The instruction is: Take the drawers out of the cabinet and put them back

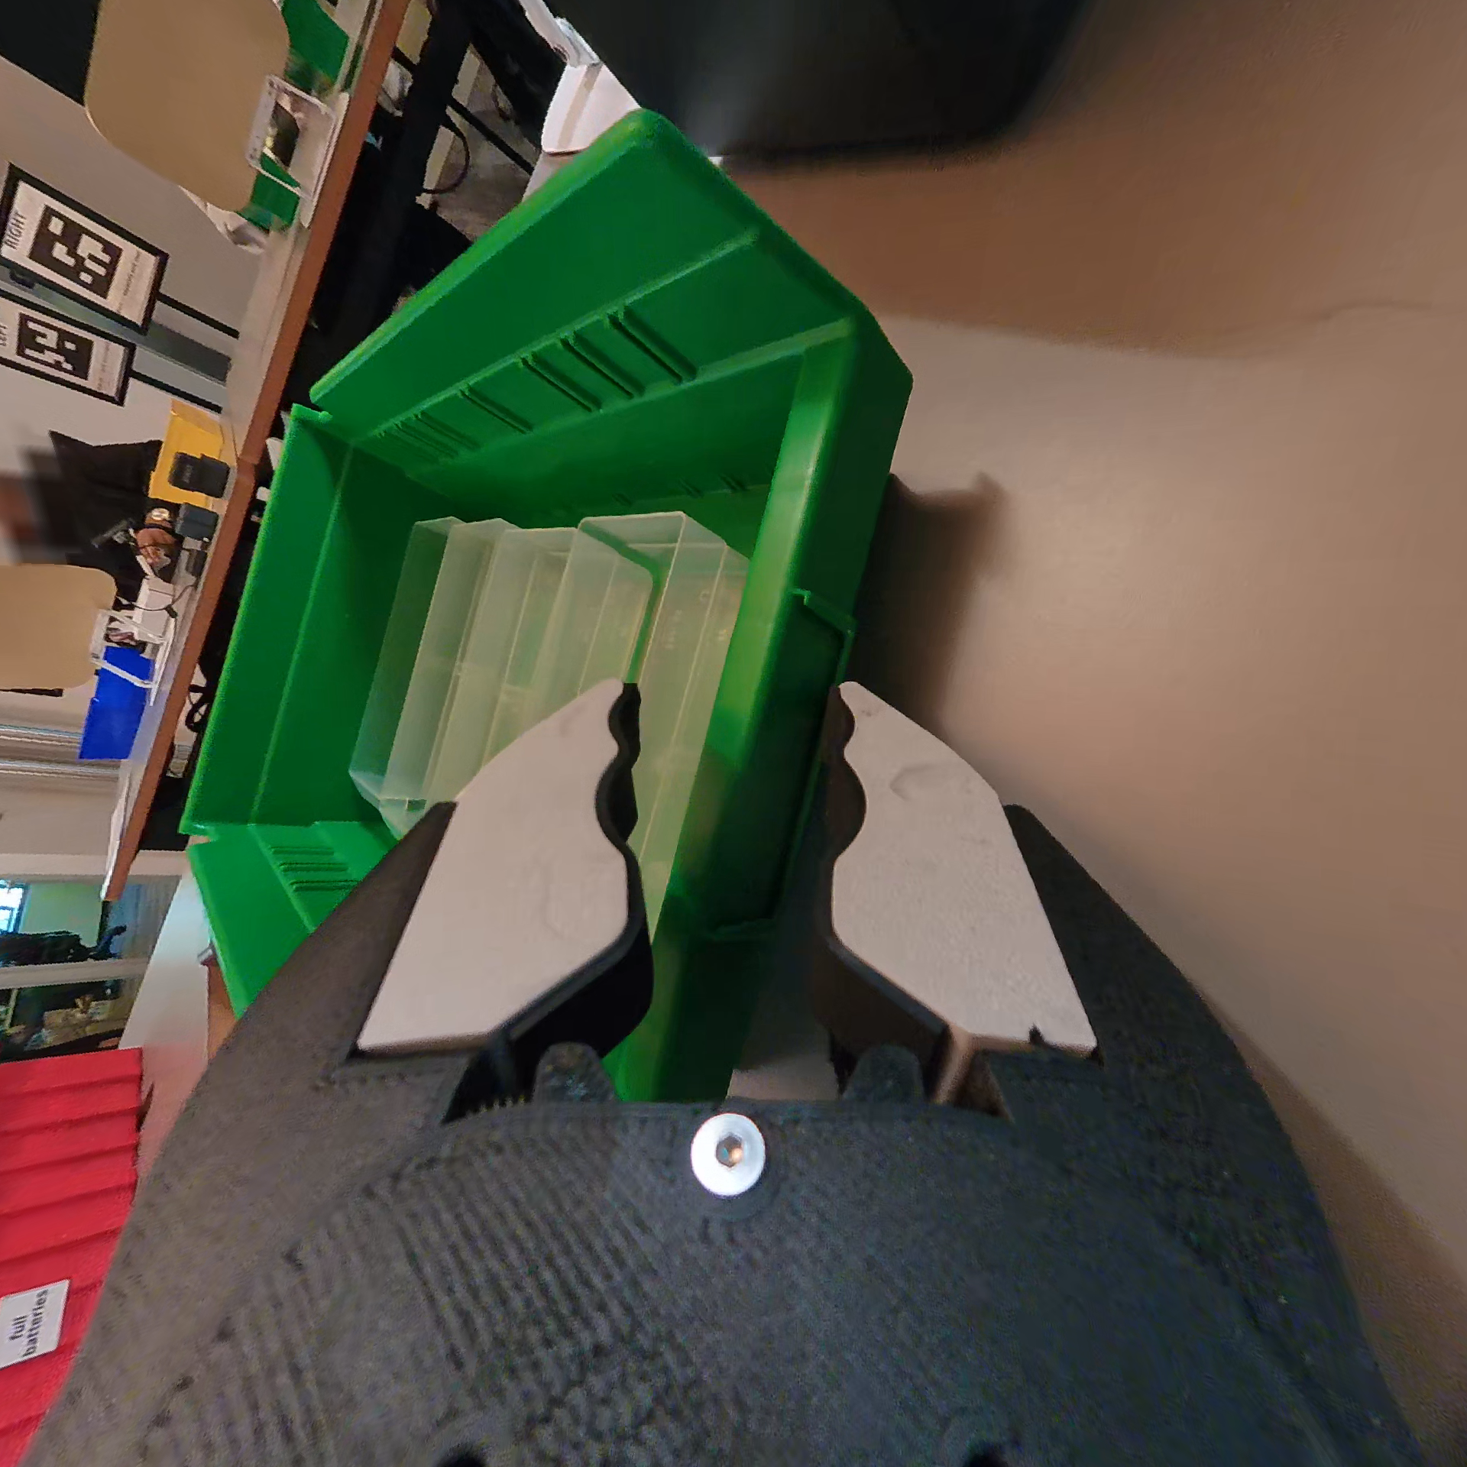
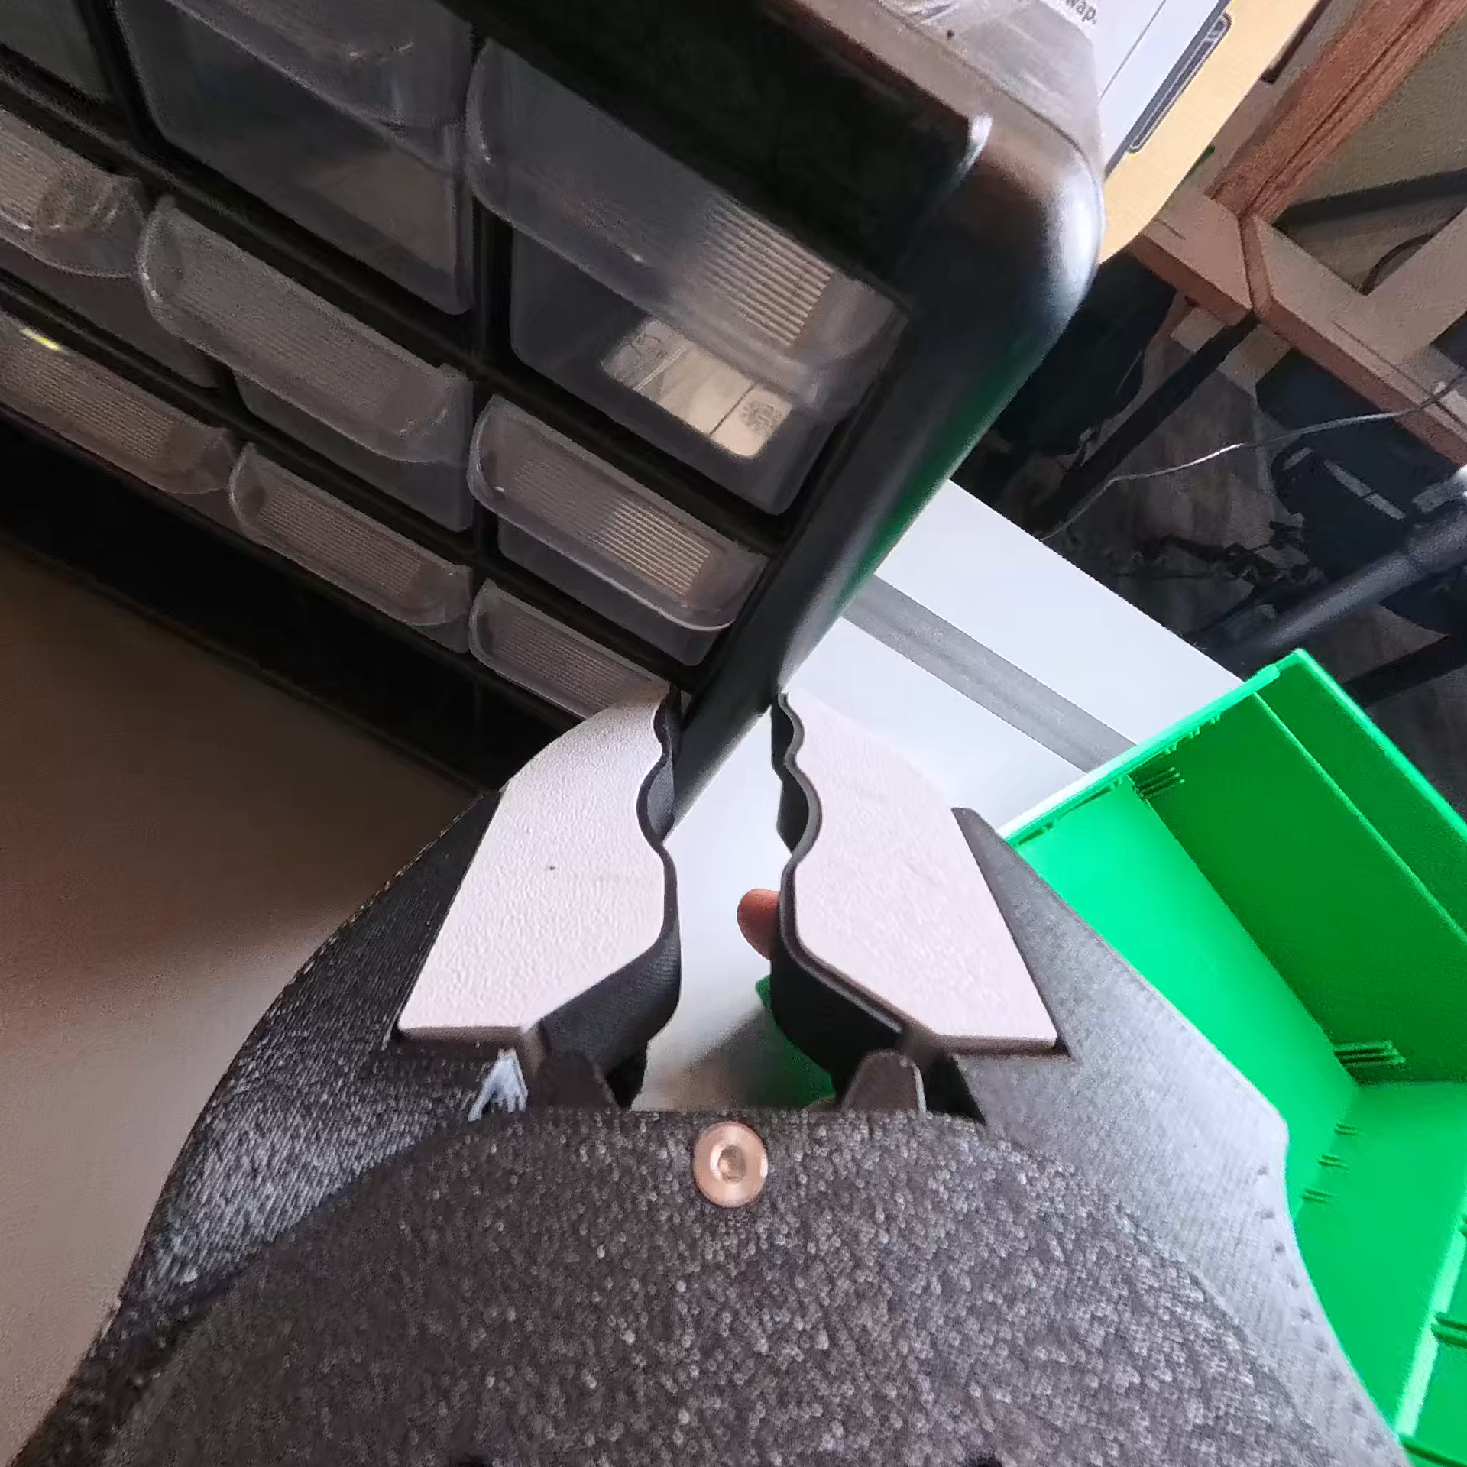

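Drawers (image 1: 548,659), clear plastic, two of them, lie side by side inside the green bin (image 1: 333,603) on the pale tabletop (image 1: 1191,714). Your left claw (image 1: 734,691) sits w/ jaws apart, straddling the bin's right wall: one finger inside over a drawer, the other outside. Not gripping anything.

Right wrist view: your right claw (image 2: 722,706) is partly apart, jaws either side of the black cabinet (image 2: 1024,262) frame's lower right corner edge; can't tell if it touches. Cabinet front shows rows of clear drawers in their slots. Green bin sits to the right of the cabinet, near it. A fingertip (image 2: 758,921) shows between the fingers.
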`<state>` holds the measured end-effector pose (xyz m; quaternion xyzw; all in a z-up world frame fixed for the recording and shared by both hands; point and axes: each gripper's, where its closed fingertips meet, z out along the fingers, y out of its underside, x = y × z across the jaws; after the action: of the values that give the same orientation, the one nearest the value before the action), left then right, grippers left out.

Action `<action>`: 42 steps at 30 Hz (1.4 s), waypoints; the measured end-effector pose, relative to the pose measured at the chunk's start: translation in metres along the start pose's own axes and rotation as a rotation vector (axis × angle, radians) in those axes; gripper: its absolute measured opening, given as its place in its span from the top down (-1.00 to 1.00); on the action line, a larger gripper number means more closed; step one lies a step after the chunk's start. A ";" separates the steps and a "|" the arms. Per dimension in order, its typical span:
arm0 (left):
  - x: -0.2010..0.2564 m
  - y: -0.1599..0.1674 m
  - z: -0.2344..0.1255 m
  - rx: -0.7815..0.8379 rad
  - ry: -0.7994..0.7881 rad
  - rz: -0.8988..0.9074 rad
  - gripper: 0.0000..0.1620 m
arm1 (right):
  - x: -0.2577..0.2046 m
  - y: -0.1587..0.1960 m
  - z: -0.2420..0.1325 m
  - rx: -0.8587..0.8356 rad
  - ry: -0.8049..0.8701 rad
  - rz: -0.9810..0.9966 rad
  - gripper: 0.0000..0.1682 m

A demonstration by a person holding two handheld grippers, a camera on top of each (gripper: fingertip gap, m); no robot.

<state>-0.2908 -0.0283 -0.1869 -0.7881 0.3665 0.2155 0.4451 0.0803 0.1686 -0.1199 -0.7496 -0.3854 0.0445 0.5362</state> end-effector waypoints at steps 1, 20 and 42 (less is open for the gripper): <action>0.000 0.000 0.000 0.001 0.003 -0.007 0.44 | -0.003 0.000 -0.003 0.003 0.001 -0.005 0.74; -0.002 0.015 -0.002 0.015 -0.111 0.017 0.44 | -0.005 -0.004 -0.007 0.073 0.046 -0.005 0.66; -0.022 0.003 -0.018 0.063 0.045 -0.236 0.43 | -0.102 -0.020 -0.030 0.400 -0.241 0.007 0.64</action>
<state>-0.3068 -0.0361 -0.1643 -0.8159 0.2878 0.1323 0.4836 0.0131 0.0843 -0.1258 -0.6190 -0.4274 0.2110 0.6242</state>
